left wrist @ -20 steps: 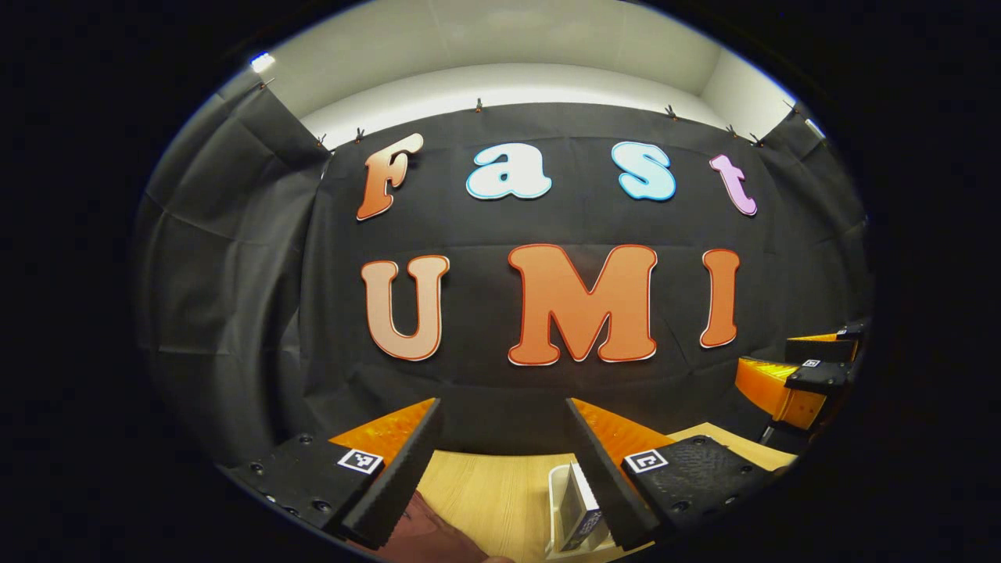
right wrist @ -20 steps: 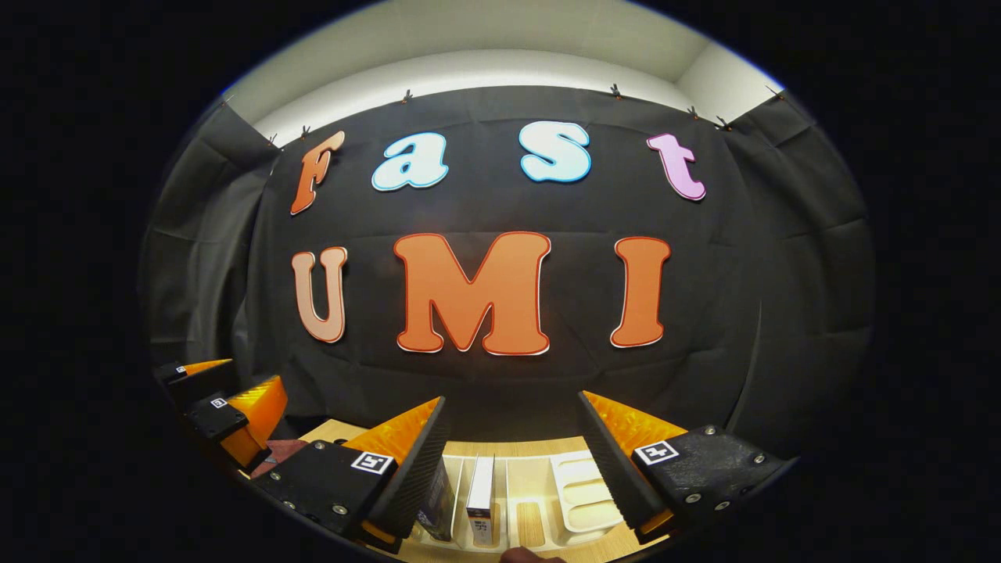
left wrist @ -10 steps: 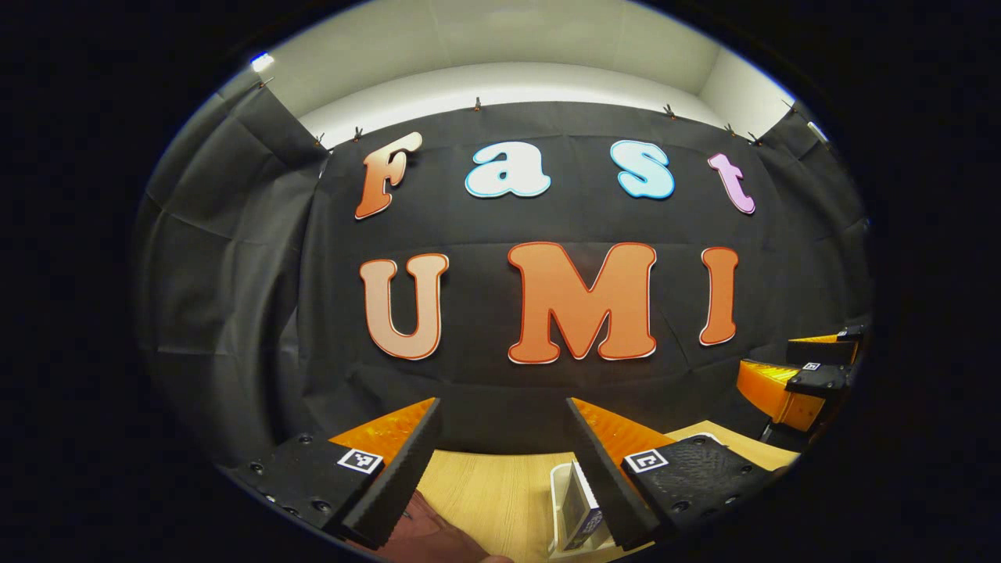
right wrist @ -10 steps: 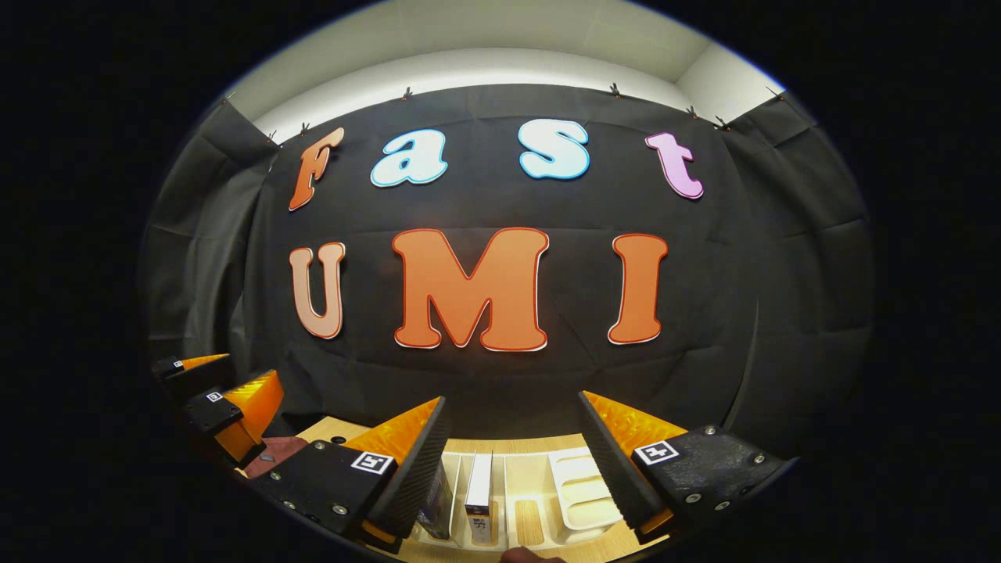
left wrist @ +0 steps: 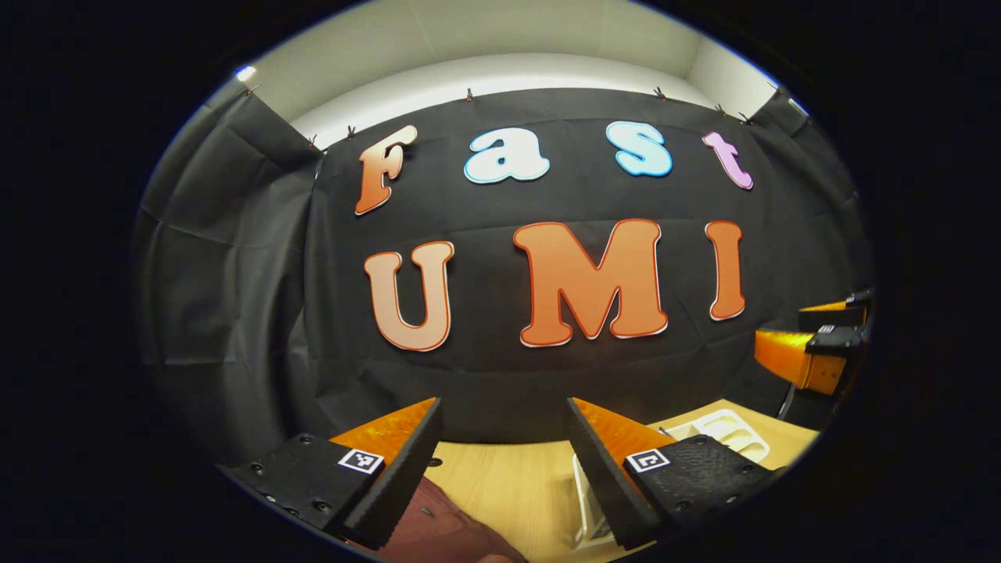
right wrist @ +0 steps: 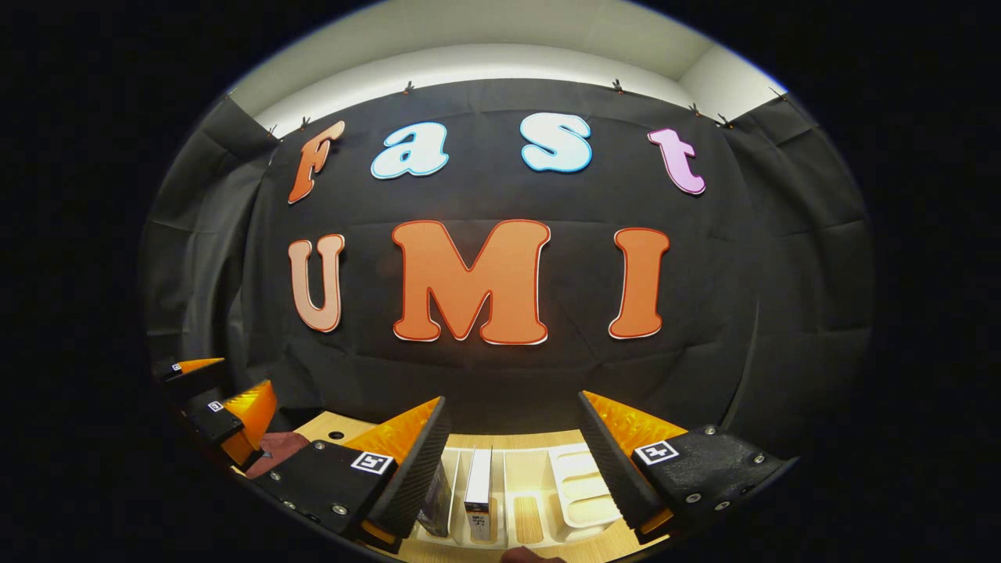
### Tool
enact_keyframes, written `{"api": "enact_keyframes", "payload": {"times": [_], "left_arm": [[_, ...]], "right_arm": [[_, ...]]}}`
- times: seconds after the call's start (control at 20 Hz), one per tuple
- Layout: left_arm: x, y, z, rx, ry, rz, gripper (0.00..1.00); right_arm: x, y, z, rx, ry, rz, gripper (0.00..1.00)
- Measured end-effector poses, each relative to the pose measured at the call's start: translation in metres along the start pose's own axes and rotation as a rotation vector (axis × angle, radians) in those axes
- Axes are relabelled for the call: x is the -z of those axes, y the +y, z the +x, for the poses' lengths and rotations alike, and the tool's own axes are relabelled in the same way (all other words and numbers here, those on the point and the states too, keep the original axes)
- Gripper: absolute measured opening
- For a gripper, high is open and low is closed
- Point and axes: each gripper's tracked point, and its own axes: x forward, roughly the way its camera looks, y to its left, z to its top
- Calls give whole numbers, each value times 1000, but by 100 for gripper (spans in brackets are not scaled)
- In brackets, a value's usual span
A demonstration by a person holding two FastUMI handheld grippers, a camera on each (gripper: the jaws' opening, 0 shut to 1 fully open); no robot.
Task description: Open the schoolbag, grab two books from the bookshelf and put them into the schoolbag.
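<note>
The desk (right wrist: pixel 500 442) carries the white bookshelf (right wrist: pixel 583 489) toward its far edge, books (right wrist: pixel 478 489) upright in its slots so I can pinch one from above. The maroon schoolbag (left wrist: pixel 442 524) lies at the near edge under my left hand-held gripper (left wrist: pixel 504 438), spread wide and empty. My right hand-held gripper (right wrist: pixel 512 438), equally spread, hangs over the shelf.

My left fingers (left wrist: pixel 438 469) hid most of the maroon bag (left wrist: pixel 438 532), and the picture's edge cut off the rest. My right fingers (right wrist: pixel 602 461) covered part of the white rack (right wrist: pixel 583 489). Of the two books (right wrist: pixel 478 493), the left one sat half behind a finger; their covers were too small to read.
</note>
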Motion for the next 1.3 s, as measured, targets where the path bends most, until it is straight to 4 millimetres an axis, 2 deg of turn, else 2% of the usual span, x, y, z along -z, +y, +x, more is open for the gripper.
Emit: {"api": "enact_keyframes", "payload": {"times": [0.3,0.45,0.6,0.85,1.05,1.3], "left_arm": [[67,8,-2,15,124,163,96],[113,4,-5,54,214,243,96],[170,5,-21,81,357,345,97],[243,4,-48,130,511,437,98],[285,-1,-62,173,590,505,98],[328,6,-86,203,697,552,99]], "right_arm": [[13,-3,4,16,39,7,96],[22,-6,4,29,57,-14,96],[37,-6,3,35,89,-22,96],[62,-10,5,57,139,-41,96],[75,-18,9,77,157,-46,96],[86,-24,12,100,178,-56,96]]}}
